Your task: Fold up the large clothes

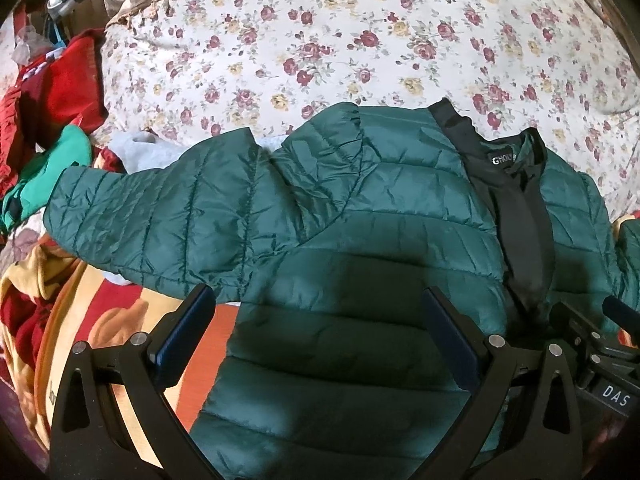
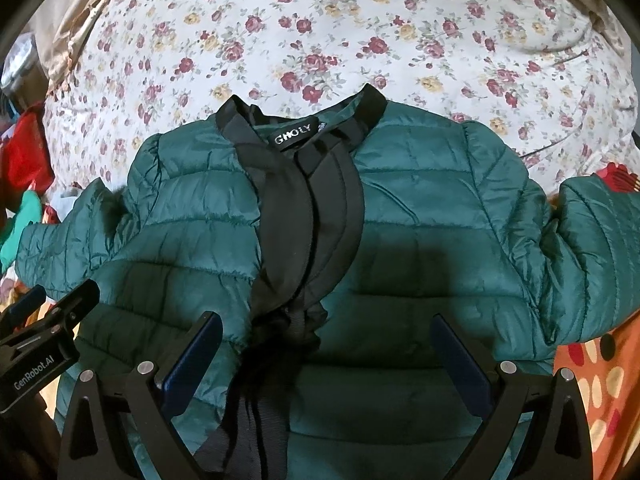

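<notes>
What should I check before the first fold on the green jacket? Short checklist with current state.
1. Left gripper open, holding nothing: ok.
2. Right gripper open, holding nothing: ok.
3. Jacket spread front up on the floral bedspread: ok.
4. Both sleeves out to the sides: ok for the left sleeve; the right sleeve runs out of frame, cuff cannot tell.
5. Black front trim lying flat: not ok, it bunches near the middle.
6. Fold area free of other clothes: not ok, a pale garment lies under the left sleeve, with a green one beside the cuff.
</notes>
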Tool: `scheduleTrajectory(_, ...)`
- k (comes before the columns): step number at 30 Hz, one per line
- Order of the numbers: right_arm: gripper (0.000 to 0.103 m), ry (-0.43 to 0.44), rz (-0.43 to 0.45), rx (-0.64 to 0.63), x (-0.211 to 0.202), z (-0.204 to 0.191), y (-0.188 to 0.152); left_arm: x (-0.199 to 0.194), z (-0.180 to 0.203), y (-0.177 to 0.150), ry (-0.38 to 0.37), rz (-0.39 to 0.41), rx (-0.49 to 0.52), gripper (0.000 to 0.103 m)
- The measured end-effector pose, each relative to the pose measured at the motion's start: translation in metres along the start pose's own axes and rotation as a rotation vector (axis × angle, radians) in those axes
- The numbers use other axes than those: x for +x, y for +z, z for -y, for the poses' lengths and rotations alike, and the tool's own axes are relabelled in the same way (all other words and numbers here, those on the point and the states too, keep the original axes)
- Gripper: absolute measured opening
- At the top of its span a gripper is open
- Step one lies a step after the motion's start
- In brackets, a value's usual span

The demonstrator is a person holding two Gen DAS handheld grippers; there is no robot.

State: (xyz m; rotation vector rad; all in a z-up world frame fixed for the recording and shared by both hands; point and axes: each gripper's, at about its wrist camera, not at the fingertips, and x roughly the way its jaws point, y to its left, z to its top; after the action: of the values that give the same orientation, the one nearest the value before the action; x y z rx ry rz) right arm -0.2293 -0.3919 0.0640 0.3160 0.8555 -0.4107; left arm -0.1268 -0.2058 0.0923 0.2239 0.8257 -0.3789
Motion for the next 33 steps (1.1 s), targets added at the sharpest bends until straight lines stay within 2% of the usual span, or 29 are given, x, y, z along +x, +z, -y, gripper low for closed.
scheduleTrajectory(33,0.103,0.026,-0.020,-0.034,0.006,-0.020,-0.004,-0.003,-0.029,-0.002,0.052,-0.003,-0.042,0.102)
